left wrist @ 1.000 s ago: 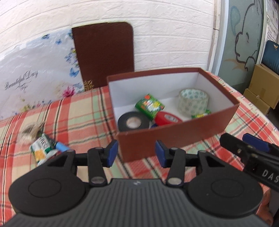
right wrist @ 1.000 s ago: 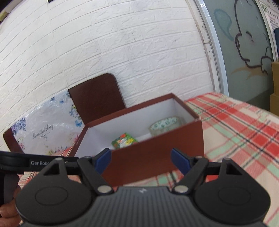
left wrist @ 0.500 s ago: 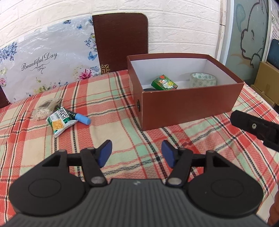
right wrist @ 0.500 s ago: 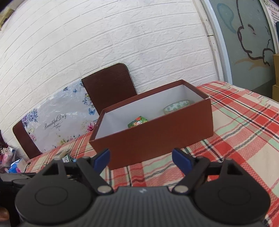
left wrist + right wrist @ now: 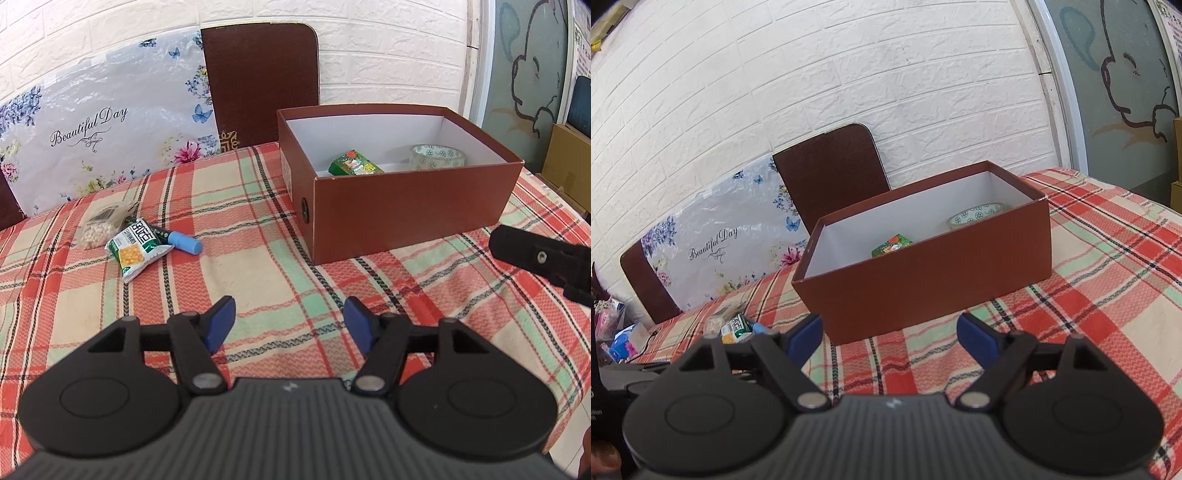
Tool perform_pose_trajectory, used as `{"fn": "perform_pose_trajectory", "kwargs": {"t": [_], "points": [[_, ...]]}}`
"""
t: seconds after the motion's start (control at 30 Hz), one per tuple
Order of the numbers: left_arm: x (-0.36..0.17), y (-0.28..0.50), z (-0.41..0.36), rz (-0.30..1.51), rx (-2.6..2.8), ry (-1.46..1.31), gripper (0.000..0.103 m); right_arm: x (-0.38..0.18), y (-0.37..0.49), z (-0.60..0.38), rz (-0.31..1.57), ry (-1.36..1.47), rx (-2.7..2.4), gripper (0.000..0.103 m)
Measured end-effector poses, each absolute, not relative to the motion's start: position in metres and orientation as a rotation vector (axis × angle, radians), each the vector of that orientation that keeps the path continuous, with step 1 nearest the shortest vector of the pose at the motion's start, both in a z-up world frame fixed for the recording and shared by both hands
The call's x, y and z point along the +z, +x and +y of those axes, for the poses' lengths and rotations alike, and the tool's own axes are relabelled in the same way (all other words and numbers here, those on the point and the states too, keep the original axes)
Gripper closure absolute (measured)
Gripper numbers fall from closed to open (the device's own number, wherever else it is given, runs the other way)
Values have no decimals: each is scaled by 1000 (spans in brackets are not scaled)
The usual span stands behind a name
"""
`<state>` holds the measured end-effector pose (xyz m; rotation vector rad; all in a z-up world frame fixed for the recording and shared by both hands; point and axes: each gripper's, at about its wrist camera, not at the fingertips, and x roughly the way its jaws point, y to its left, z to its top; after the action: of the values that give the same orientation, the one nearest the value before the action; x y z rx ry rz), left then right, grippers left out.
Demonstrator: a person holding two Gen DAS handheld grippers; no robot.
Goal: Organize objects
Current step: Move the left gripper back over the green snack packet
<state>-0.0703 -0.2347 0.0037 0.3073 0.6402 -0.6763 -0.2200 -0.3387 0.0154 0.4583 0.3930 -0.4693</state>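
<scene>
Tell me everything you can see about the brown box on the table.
The brown box is an open, lidless rectangular box, cardboard by its look, reddish-brown outside and white inside. It stands upright on the checked tablecloth, with a small round eyelet in its short side. Inside lie a green packet and a patterned tape roll; its lower inside is hidden. Neither gripper touches it.

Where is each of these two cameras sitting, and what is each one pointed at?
Left wrist: on the left gripper, angled down at the tablecloth, snack packet and brown box; its own open fingers show.
Right wrist: on the right gripper, looking lower at the box's side; open fingers show.
Shared: box, patterned tape roll.
</scene>
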Motion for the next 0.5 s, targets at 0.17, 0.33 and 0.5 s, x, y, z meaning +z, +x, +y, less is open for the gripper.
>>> {"fn": "perform_pose_trajectory", "kwargs": {"t": [0.17, 0.33, 0.5], "points": [[0, -65, -233, 645, -672, 313, 36, 14, -212, -337, 411, 451, -459, 20], [-4, -58, -233, 652, -674, 320, 35, 10, -205, -334, 437, 441, -451, 20], [-9, -50, -228, 662, -664, 311, 34, 7, -195, -330, 459, 428, -447, 20]]}}
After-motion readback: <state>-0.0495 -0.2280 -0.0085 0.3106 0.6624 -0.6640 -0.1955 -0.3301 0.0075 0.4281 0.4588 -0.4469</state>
